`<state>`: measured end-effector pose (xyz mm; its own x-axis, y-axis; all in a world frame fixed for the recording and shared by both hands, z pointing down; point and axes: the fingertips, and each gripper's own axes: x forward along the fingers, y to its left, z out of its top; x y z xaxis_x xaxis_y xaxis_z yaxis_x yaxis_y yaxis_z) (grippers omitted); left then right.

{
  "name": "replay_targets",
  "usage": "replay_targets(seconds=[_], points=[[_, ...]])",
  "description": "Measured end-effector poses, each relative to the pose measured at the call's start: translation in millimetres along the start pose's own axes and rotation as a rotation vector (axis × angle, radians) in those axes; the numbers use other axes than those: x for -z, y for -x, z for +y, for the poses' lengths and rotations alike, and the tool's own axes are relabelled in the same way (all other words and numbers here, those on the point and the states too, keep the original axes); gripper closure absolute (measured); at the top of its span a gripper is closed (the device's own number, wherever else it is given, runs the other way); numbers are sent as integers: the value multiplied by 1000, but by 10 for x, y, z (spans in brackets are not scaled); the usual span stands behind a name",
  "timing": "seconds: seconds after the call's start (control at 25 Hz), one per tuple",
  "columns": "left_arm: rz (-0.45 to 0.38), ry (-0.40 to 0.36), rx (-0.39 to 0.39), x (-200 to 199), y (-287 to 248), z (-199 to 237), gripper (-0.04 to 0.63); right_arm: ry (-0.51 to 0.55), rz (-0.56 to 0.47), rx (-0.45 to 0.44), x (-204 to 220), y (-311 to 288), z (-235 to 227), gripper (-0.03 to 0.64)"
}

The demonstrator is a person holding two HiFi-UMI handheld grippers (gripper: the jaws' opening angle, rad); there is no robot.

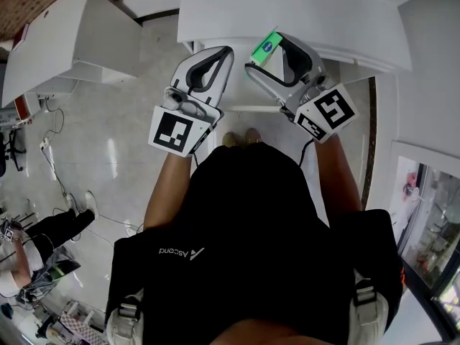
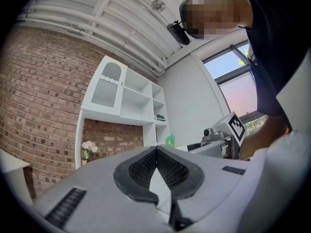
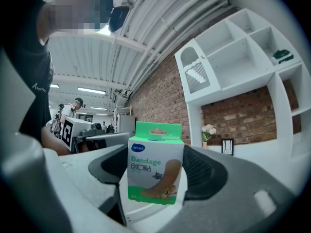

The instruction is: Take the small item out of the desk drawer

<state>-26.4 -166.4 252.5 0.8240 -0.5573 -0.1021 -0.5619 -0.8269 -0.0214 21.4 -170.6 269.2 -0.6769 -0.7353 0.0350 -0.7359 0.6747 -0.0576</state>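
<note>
A small white-and-green bandage box [image 3: 155,166] stands upright between the black pads of my right gripper [image 3: 156,178], which is shut on it. From the head view the same box [image 1: 267,47] hangs over the front edge of the white desk [image 1: 309,6], in my right gripper [image 1: 269,53]. My left gripper [image 1: 223,50] is just to the left of it, level with it. Its pads [image 2: 141,171] meet at the tip with nothing between them, so my left gripper [image 2: 157,149] is shut. No drawer can be made out in any view.
A white shelf unit [image 1: 57,42] stands to the left on the pale floor and a white cabinet [image 1: 431,63] to the right. The holder's shoes [image 1: 241,136] are below the desk edge. Another person [image 1: 43,236] sits at lower left among cables.
</note>
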Motion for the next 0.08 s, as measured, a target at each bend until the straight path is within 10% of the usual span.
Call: replay_targets(seconds=[0.08], points=[[-1,0,-3,-29,12,113,597,2,2,-3,-31,-111,1,267]])
